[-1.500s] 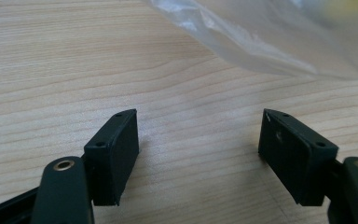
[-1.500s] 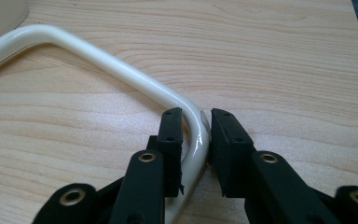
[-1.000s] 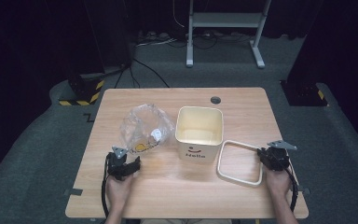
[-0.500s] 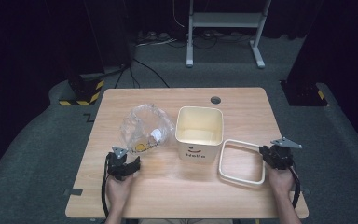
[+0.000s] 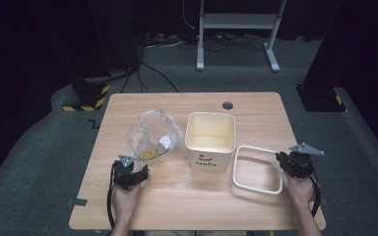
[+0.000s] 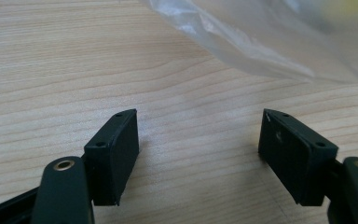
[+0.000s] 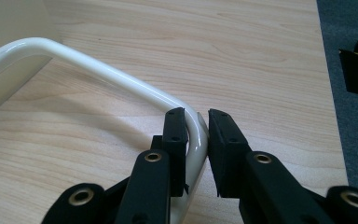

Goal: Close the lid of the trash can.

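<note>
Right tongs (image 7: 196, 128) clenched on the cream rim frame's (image 5: 256, 169) corner, right of the bin (image 5: 210, 140), lifting that edge off the surface (image 5: 177, 206). Left tongs (image 6: 200, 140) released, parked beside the plastic bag (image 5: 152, 135).

A cream-white square frame (image 5: 257, 170) with rounded corners and an open middle sits to the right of the cream bin, near the table's right front, its near-right side raised off the wood and casting a shadow beneath, as the right gripper view (image 7: 121, 77) shows. The frame is glossy and thin-railed, and 1 corner of it is pinched between the 2 black jaws of the right gripper (image 7: 196, 123), seen in the high view at the frame's right side (image 5: 281, 161). Its left rail lies just beside the bin's wall.
</note>
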### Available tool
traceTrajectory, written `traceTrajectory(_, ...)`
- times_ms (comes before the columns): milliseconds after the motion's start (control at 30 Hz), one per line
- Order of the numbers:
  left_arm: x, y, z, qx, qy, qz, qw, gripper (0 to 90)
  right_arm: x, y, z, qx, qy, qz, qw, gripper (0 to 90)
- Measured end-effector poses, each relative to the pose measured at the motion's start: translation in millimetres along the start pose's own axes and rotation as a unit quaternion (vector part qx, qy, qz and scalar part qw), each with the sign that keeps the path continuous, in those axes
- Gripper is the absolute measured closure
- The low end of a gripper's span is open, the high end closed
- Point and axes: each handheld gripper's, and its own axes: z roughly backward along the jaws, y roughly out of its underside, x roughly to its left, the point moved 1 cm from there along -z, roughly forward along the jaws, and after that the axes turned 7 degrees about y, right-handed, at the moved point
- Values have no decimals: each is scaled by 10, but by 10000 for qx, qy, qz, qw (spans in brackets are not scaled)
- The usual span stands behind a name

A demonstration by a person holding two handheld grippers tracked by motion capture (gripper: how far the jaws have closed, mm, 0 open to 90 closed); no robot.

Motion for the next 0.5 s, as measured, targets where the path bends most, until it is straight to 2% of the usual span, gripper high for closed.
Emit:
traceTrajectory(400, 0, 0, 0, -1, 0, -4, 10000, 289, -46, -83, 122, -45, -35, -53, 10000, 780)
traceTrajectory(500, 0, 0, 1, 1, 0, -12, 10000, 291, -45, -102, 155, -59, -57, 20, 10000, 780)
